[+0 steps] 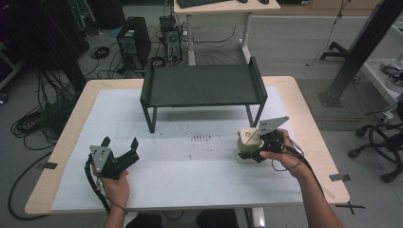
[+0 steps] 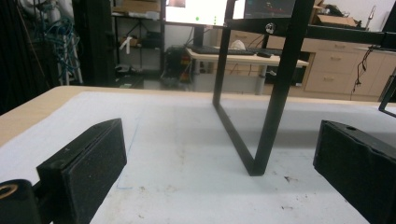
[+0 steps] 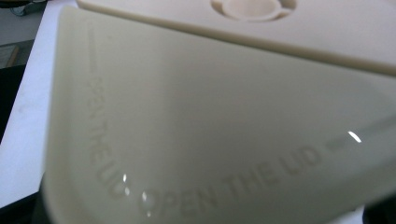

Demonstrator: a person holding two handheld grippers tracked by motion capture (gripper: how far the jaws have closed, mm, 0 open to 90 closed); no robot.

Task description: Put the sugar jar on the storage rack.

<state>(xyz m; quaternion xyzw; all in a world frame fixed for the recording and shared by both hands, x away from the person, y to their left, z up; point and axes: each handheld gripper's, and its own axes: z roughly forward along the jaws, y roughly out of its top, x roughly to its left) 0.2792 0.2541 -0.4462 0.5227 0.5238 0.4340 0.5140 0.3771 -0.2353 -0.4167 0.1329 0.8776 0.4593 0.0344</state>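
In the high view the left gripper (image 1: 119, 141) sits at about 8 o'clock on the table (image 1: 294, 95), held low in the person's left hand (image 1: 115, 186), its 2 black jaws spread wide with nothing between them. The left gripper view confirms this: both jaws stand well apart over bare white mat (image 2: 187, 154), and the near leg of the black shelf (image 2: 261, 135) stands ahead, between the jaws but well clear of them.

The right gripper (image 1: 254, 147) is at about 4 o'clock, in the right hand (image 1: 284, 154), pressed up against a cream container (image 1: 248, 145) with a lid — whether its jaws clamp the container or merely rest beside it I cannot tell, since the body hides them. The right gripper view shows the lid (image 3: 210, 121) very close, embossed "OPEN THE LID" along 2 edges.

The black shelf (image 1: 204, 85) stands at 12 o'clock near the far edge. Open mat lies between the 2 grippers — and between them and the shelf legs.
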